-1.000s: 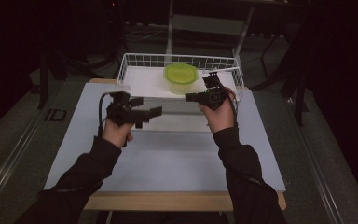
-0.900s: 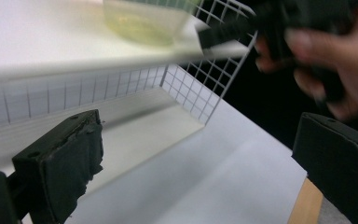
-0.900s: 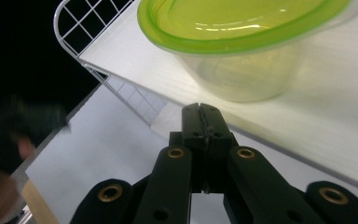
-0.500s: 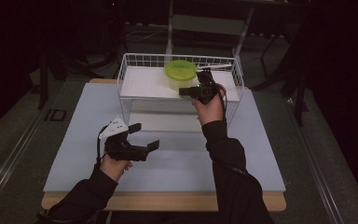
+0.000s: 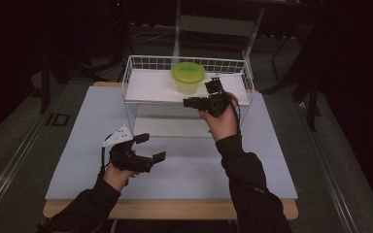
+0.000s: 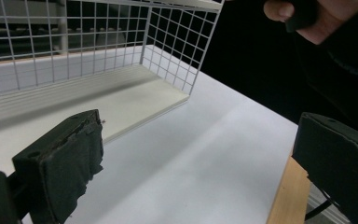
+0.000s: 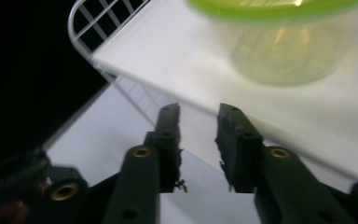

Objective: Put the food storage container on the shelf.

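Left claw point(image 5: 149, 147) wide open, empty, low over the counter point(image 5: 77, 126) near its front. Green-lidded tub point(image 5: 188, 77) sits on the wire rack's point(image 5: 141, 63) top shelf. Right claw point(image 5: 189, 101) slightly open, empty, just beside tub, apart.

The left tool point(image 5: 151, 147) is hanging low with jaws spread wide; the right tool point(image 5: 189, 102) is held raised, jaws narrowly parted.
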The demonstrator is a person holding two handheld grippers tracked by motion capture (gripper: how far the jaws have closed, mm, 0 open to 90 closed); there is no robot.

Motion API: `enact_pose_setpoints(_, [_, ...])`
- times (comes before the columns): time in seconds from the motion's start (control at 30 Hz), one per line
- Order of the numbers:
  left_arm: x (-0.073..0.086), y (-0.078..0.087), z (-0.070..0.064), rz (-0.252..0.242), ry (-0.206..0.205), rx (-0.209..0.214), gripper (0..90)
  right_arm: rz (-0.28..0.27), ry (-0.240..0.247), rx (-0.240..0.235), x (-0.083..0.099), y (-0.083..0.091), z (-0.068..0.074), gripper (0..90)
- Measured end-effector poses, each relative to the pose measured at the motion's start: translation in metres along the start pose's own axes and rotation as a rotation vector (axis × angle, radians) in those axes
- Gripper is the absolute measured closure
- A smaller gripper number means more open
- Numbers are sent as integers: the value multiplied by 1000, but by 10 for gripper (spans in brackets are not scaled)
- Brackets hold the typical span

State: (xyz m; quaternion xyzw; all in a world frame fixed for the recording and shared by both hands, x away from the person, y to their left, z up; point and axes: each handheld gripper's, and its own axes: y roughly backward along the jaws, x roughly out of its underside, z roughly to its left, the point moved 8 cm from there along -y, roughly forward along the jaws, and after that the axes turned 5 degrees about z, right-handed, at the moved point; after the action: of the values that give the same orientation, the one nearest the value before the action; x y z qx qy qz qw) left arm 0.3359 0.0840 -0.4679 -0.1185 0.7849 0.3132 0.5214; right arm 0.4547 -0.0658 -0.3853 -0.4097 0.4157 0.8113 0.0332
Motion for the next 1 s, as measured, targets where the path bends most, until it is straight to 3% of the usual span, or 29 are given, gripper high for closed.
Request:
enact_pose_setpoints(0.13, [7, -1, 4, 2, -21, -3, 24, -8, 65, 17, 13, 4, 9, 457])
enact_pose_setpoints(0.3, [8, 0, 11, -15, -23, -1, 24, -19, 153, 14, 29, 9, 18, 325])
enact_pose_setpoints(0.47, [13, -1, 12, 6, -22, 14, 24, -28, 167, -42, 44, 12, 22, 224])
enact_pose_setpoints(0.77, [20, -5, 11, 38, -57, 24, 24, -58, 177, -26, 79, 8, 13, 227])
enact_pose_setpoints(1.0, [26, -10, 7, 64, -67, 37, 24, -49, 233, 31, 105, -1, 6, 212])
